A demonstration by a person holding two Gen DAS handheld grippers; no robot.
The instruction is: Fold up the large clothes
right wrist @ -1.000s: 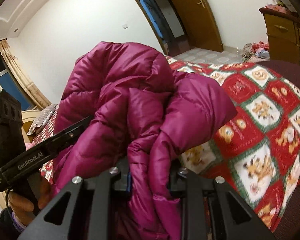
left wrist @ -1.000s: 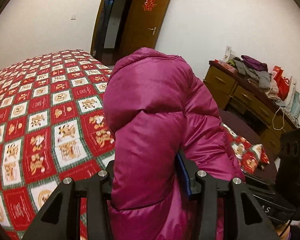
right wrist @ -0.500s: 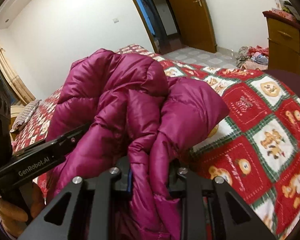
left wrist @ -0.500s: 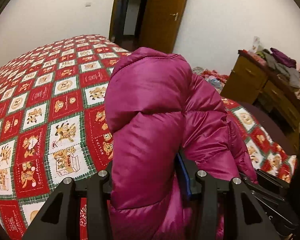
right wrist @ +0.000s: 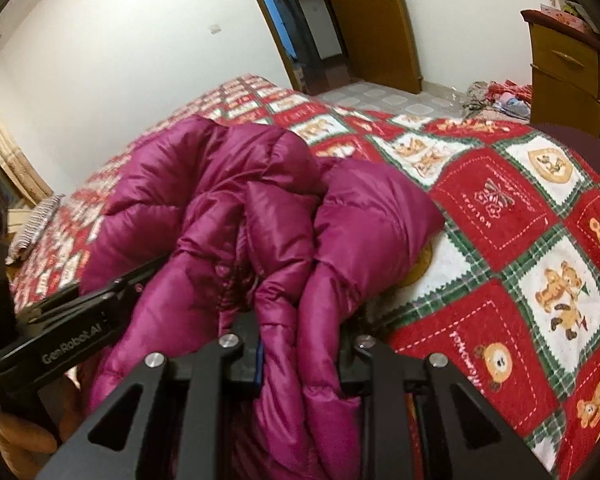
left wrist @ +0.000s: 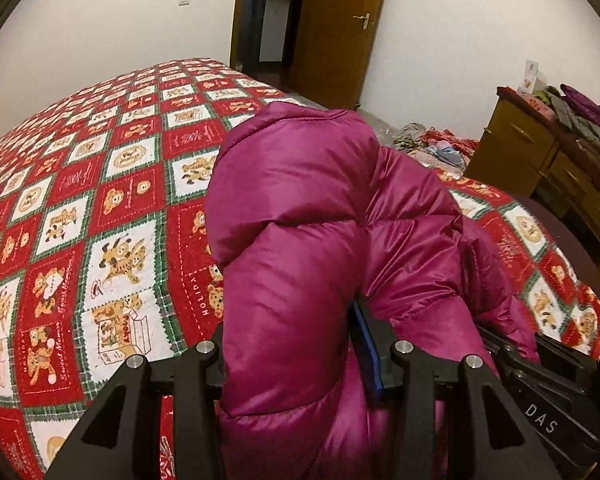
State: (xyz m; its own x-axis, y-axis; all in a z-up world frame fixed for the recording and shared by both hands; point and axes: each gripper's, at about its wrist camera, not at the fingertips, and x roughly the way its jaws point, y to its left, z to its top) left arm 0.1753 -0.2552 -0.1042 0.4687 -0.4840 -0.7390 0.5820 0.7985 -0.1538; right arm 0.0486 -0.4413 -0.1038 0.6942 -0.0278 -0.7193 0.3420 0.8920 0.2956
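A magenta puffer jacket [left wrist: 300, 216] is bunched up between both grippers, over a bed with a red, white and green patchwork quilt [left wrist: 112, 208]. My left gripper [left wrist: 296, 344] is shut on a thick padded fold that bulges up between its jaws. In the right wrist view the jacket [right wrist: 228, 208] hangs forward toward the quilt [right wrist: 520, 240]. My right gripper [right wrist: 300, 344] is shut on several gathered folds. The left gripper's black body [right wrist: 68, 324] shows at the lower left, with a hand [right wrist: 16, 436] holding it. Padding hides both grippers' fingertips.
A wooden dresser [left wrist: 540, 168] piled with clothes stands at the right. An open brown door [left wrist: 336, 32] and a dark doorway are behind the bed. Loose clothes lie on the floor [right wrist: 496, 96] by the dresser. A pillow [right wrist: 36, 224] lies at the far left.
Both grippers have sunk toward the bed with the jacket still gripped. The quilt fills more of each view and the jacket's hanging end is closer to it.
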